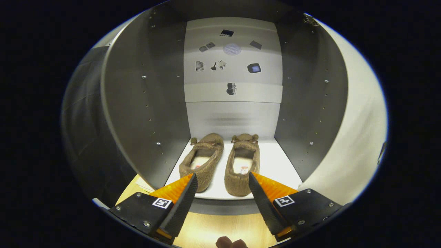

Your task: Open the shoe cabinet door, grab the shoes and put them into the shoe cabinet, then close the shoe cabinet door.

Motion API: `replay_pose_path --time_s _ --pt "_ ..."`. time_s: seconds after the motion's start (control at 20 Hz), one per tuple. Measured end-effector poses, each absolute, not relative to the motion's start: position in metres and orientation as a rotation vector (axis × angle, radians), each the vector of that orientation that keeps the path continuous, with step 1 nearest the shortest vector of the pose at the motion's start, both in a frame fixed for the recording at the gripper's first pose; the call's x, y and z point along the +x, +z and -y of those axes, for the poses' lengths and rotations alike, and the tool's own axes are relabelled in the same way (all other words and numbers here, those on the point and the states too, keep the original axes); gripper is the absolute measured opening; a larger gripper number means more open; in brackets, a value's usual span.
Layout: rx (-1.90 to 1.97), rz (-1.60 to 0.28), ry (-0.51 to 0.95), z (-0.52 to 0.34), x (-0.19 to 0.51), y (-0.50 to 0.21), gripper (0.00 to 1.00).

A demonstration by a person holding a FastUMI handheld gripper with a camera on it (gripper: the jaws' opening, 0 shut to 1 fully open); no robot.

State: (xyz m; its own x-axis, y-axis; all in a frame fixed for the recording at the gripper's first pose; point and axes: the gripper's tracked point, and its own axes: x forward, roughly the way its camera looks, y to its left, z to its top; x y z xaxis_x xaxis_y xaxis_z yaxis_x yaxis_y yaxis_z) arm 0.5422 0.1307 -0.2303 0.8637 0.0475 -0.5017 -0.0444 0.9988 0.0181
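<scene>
The shoe cabinet is standing open, and the gripper is hovering just in front of its bottom shelf with its two fingers spread wide apart, gripping nothing. A pair of brown knitted slippers is sitting on that white shelf inside the cabinet, side by side with toes pointing toward the cabinet's back wall and heels toward the front edge. The left slipper is lying slightly angled, its heel just beyond the left fingertip; the right slipper is lying straighter, its heel just beyond and slightly inside the right fingertip. The two slippers are lying close together, with a narrow strip of shelf showing between them. Each is showing a pale insole and a small bow at the toe.

Several small dark stickers are dotting the cabinet's back wall above the slippers; their details are too small to make out. The cabinet's grey side panels are rising on either side of the shelf, marked with rows of peg holes. The open cabinet door is swinging out on the cabinet's right side, its pale inner face showing. A light wooden floor is lying below the cabinet's front edge, under the fingers.
</scene>
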Motion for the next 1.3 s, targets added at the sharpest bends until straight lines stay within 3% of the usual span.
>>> replay_pose_path --time_s 0.6,0.85,1.3 --pt "0.006 -0.475 -0.005 -0.142 0.367 -0.203 0.94" --pt "0.013 -0.462 -0.036 -0.111 0.3 -0.188 0.94" --pt "0.091 -0.441 0.06 -0.025 0.196 -0.171 0.94"
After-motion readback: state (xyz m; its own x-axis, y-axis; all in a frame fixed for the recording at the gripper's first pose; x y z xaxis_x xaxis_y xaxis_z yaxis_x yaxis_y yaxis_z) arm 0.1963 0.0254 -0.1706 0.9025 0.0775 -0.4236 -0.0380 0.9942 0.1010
